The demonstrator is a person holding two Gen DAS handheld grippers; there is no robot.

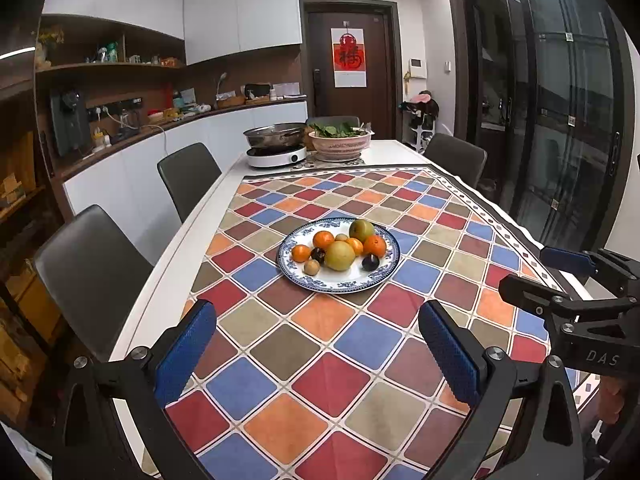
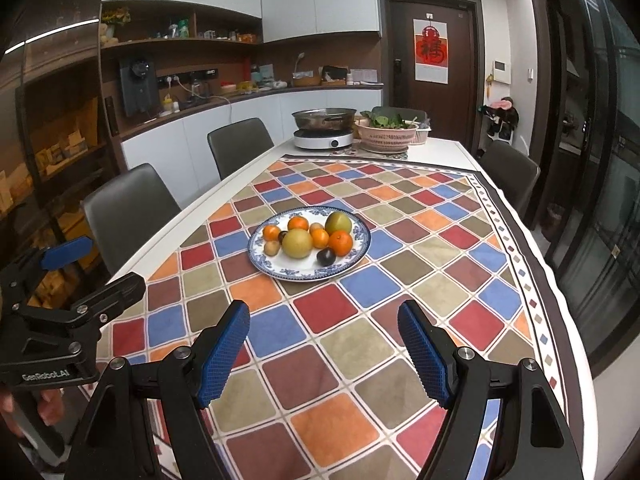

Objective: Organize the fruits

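Note:
A blue-patterned white plate (image 1: 340, 282) (image 2: 298, 274) sits mid-table on the checkered cloth. It holds several fruits: a large yellow pear (image 1: 339, 255) (image 2: 297, 243), a green one (image 1: 361, 230) (image 2: 338, 222), several oranges (image 1: 375, 245) (image 2: 340, 242), dark plums (image 1: 370, 262) (image 2: 326, 256) and small brown fruits. My left gripper (image 1: 318, 320) hovers over the cloth short of the plate, open and empty. My right gripper (image 2: 324, 322) is likewise open with nothing between its blue pads. Each gripper shows at the edge of the other's view, the right gripper (image 1: 580, 272) and the left gripper (image 2: 72, 268).
At the table's far end stand a pan on a white induction cooker (image 1: 276, 156) (image 2: 323, 138) and a pink basket of greens (image 1: 340, 144) (image 2: 386, 136). Dark chairs (image 1: 92, 256) (image 2: 128, 208) line the left side; another chair (image 1: 456, 156) stands on the right. A hand (image 2: 44, 404) holds the left gripper.

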